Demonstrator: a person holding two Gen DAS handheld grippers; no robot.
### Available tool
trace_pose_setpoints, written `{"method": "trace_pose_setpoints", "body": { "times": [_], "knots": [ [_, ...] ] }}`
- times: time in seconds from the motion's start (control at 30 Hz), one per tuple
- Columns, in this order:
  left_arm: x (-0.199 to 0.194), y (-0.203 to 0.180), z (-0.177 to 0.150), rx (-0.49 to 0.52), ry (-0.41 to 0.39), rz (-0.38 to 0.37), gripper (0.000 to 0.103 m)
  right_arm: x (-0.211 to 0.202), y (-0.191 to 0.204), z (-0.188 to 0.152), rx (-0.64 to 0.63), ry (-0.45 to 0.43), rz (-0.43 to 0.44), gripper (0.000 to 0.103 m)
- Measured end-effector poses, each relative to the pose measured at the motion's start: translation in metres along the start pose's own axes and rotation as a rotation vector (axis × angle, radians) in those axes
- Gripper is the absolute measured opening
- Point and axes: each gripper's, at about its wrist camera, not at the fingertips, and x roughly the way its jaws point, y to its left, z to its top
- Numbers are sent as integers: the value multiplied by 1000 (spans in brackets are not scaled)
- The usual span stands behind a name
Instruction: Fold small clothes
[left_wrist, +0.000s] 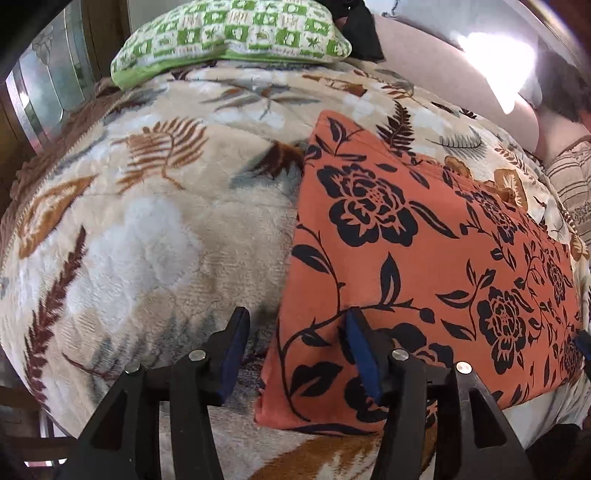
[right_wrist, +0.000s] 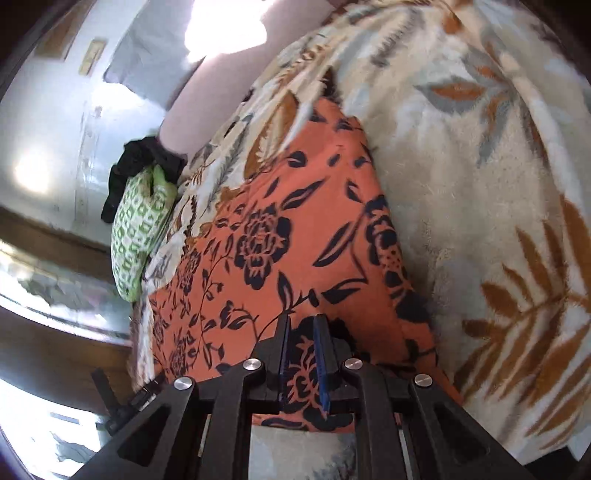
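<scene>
An orange garment with a black flower print (left_wrist: 417, 258) lies flat on a bed covered by a cream leaf-print blanket (left_wrist: 147, 229). My left gripper (left_wrist: 295, 332) is open, low over the garment's near left edge, with one blue-padded finger on each side of that edge. In the right wrist view the same garment (right_wrist: 280, 236) runs away from me. My right gripper (right_wrist: 303, 332) has its jaws nearly together, with a fold of the orange cloth between the pads at the near edge.
A green and white patterned pillow (left_wrist: 232, 37) lies at the head of the bed, with a black cloth (left_wrist: 360, 33) beside it. A person in a striped top (left_wrist: 569, 177) is at the right. The pillow (right_wrist: 140, 229) and a wooden bed frame (right_wrist: 59, 354) show at left in the right wrist view.
</scene>
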Motion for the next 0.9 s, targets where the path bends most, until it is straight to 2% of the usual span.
{"method": "trace_pose_setpoints", "body": {
  "times": [0.07,0.17,0.23,0.27,0.43,0.53,0.6,0.77,0.83,0.9],
  "knots": [
    [-4,-3,0,31,-24,30,56,-2,4,-1,-32,1,13,14],
    [-1,-2,4,22,-5,35,56,6,-9,-1,16,26,-65,15],
    [-8,-2,12,28,-33,39,56,5,-12,5,42,31,-42,15],
    [-13,-3,20,33,-56,29,56,2,-4,9,11,22,-42,14],
    [-10,-17,70,68,-100,-38,56,2,30,54,-98,1,-5,14],
    [9,-30,98,99,-81,-78,56,19,32,89,-82,26,35,14],
    [28,-35,113,99,-51,-91,56,34,26,111,-47,49,61,14],
    [78,-29,124,72,20,8,57,77,-3,153,26,85,62,14],
    [86,-21,124,33,16,-1,63,90,-27,164,100,72,24,15],
    [85,-21,125,35,3,13,65,92,-41,168,154,34,75,15]
  ]
}}
